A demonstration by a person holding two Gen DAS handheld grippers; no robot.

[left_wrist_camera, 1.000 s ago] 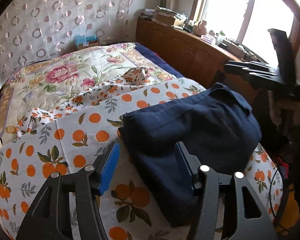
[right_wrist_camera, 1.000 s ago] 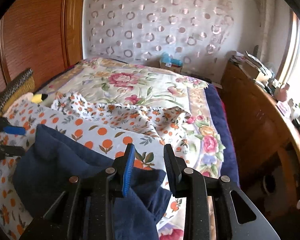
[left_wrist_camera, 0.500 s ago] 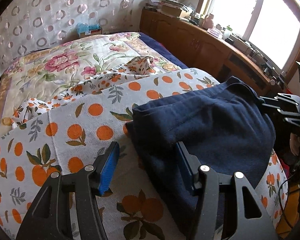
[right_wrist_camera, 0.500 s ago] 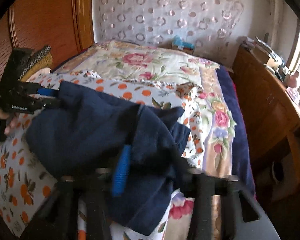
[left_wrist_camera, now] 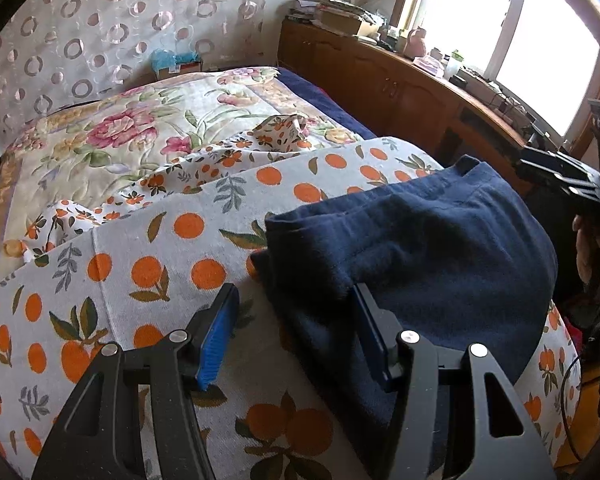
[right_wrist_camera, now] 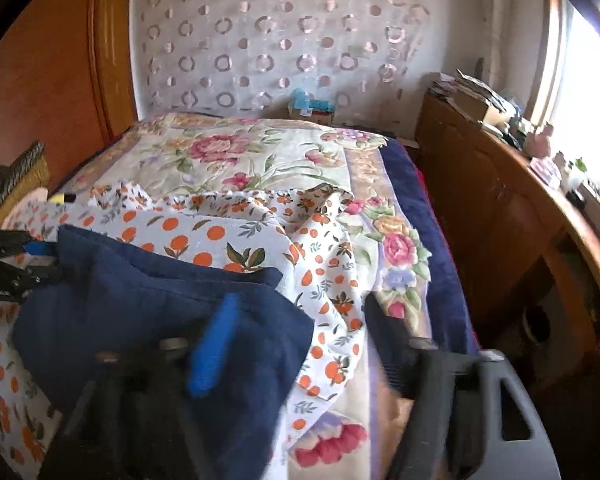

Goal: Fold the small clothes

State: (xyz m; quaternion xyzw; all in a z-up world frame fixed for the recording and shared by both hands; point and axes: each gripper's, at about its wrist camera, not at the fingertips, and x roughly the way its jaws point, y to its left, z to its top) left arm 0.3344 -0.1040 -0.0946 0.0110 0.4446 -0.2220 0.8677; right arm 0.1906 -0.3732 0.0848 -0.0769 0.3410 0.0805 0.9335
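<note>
Right wrist view: right gripper [right_wrist_camera: 296, 332] jaws now spread wide with nothing between them; half a second ago they were buried in the navy garment [right_wrist_camera: 148, 320], a second ago they sat narrow at its edge. So the cloth has been let go and the tool looks to be pulling back; view is motion-blurred, fingers smeared. Blue pad of one finger sits over the garment's near corner, cannot tell if it touches. Garment now lies folded over on the orange-print blanket [right_wrist_camera: 204, 236], top flap laid across, edge toward the crumpled small-print cloth [right_wrist_camera: 324, 240]. Judging from that, one fold looks done and released; next is likely a second fold or smoothing

Left wrist view: left gripper [left_wrist_camera: 296, 332] wide open, as in both earlier frames, holding nothing. Its right finger lies against or just under the garment's thick folded edge [left_wrist_camera: 420, 260], left finger over bare blanket [left_wrist_camera: 148, 268]. The fold edge sits between the fingers but they are not closed on it. Right gripper [left_wrist_camera: 560, 168] seen far side, off past the garment edge, apart from the cloth, higher than half a second ago. Garment is at the near end of the bed, floral quilt [left_wrist_camera: 112, 136] behind
</note>
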